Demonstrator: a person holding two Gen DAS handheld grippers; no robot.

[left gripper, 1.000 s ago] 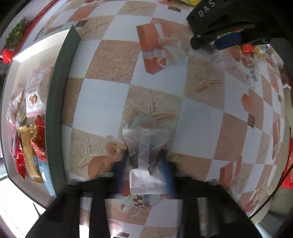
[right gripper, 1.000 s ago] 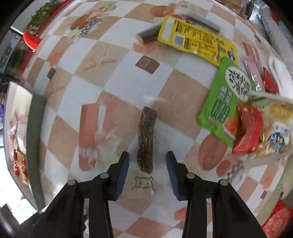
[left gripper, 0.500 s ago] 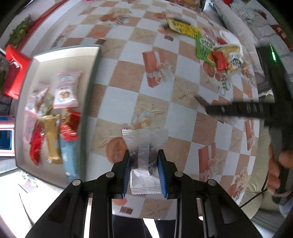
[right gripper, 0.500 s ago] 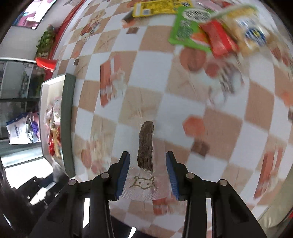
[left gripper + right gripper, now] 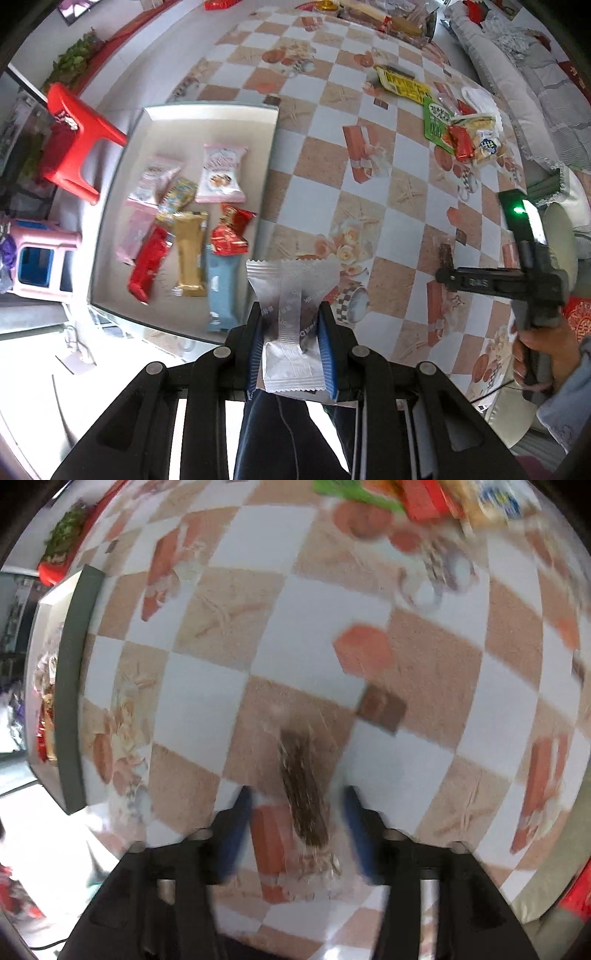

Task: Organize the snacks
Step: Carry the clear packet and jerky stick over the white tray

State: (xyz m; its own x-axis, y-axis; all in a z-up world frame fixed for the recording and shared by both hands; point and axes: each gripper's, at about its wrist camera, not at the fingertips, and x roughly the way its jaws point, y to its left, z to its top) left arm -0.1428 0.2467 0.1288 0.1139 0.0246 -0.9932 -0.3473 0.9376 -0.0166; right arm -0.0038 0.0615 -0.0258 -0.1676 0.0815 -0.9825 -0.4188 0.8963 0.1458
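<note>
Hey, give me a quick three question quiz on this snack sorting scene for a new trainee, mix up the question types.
1. True or false: the left claw is shut on a silver packet.
2. The dark snack stick between the right claw's open fingers lies: A) in the tray B) on the checkered tablecloth C) on a stool.
3. Fill in: the sorted snacks lie in the white ____.

Key: 1 true; 2 B; 3 tray.

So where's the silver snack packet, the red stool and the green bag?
silver snack packet (image 5: 291,295), left wrist view, middle seam of the wrapper.
red stool (image 5: 79,133), left wrist view, its seat.
green bag (image 5: 436,123), left wrist view, its printed front.
</note>
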